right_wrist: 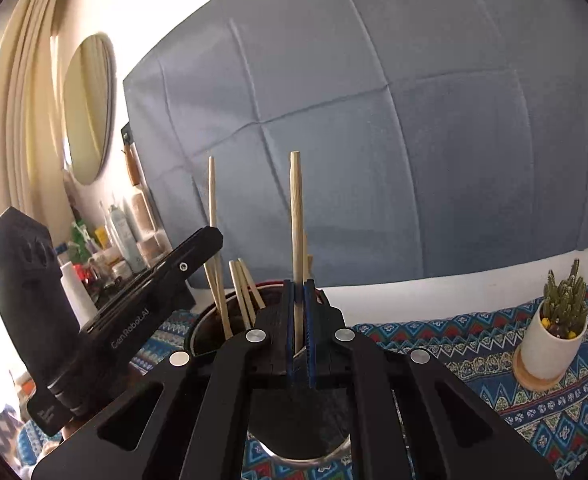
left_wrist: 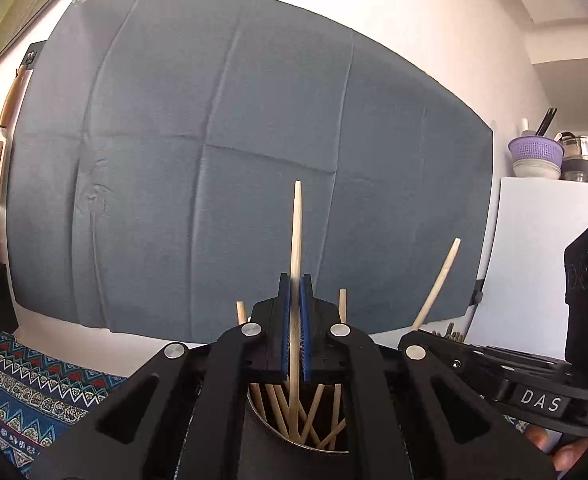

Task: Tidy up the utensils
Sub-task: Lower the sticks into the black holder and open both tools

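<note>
blue cloth (left_wrist: 230, 152) on wall, round mirror (right_wrist: 88, 108), potted cactus (right_wrist: 553, 320), purple colander (left_wrist: 535, 150)

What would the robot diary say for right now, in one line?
left gripper: shut on chopstick | right gripper: shut on chopstick | both above cup of chopsticks

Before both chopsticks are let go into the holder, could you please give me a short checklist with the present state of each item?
1. Left gripper shut on a chopstick: ok.
2. Right gripper shut on its chopstick: ok.
3. Left chopstick's lower end inside the metal cup with the others: ok.
4. Right chopstick's lower end over a cup opening: cannot tell, the fingers hide it.
5. The two grippers clear of each other: ok, apart in both views.
6. Potted cactus out of the way: ok, off to the side on the patterned cloth.
</note>
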`<state>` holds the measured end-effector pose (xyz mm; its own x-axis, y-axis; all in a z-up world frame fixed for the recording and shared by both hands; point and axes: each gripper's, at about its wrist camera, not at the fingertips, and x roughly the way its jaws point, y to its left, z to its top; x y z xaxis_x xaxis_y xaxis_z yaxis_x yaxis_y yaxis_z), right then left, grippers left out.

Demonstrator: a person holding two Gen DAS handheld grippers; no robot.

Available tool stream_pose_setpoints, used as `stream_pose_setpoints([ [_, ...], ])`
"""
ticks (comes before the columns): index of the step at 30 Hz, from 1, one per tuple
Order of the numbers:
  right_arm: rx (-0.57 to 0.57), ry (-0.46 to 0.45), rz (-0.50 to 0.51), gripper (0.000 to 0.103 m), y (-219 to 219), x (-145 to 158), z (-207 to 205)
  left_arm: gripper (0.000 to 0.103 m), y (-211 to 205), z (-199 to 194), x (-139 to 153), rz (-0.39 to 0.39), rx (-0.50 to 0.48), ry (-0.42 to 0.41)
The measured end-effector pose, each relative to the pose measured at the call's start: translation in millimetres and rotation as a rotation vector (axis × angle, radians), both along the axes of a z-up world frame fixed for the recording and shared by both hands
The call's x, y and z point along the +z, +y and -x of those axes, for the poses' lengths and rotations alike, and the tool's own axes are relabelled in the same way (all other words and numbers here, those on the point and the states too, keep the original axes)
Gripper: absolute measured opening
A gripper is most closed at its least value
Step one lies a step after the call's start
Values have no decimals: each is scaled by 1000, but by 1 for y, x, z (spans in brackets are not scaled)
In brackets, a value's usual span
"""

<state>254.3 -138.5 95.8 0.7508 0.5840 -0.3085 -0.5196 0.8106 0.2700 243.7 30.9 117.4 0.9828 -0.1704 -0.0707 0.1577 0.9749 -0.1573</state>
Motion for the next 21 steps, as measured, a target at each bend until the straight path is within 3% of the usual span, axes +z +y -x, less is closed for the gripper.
stream_pose_setpoints([
  [2,-12,-4,13,5,1,-1,-1,5,-1,2,-1,-30,20,-10],
  [21,-26,-18,82,7,7,-11,0,5,6,-5,-10,-38,0,51],
])
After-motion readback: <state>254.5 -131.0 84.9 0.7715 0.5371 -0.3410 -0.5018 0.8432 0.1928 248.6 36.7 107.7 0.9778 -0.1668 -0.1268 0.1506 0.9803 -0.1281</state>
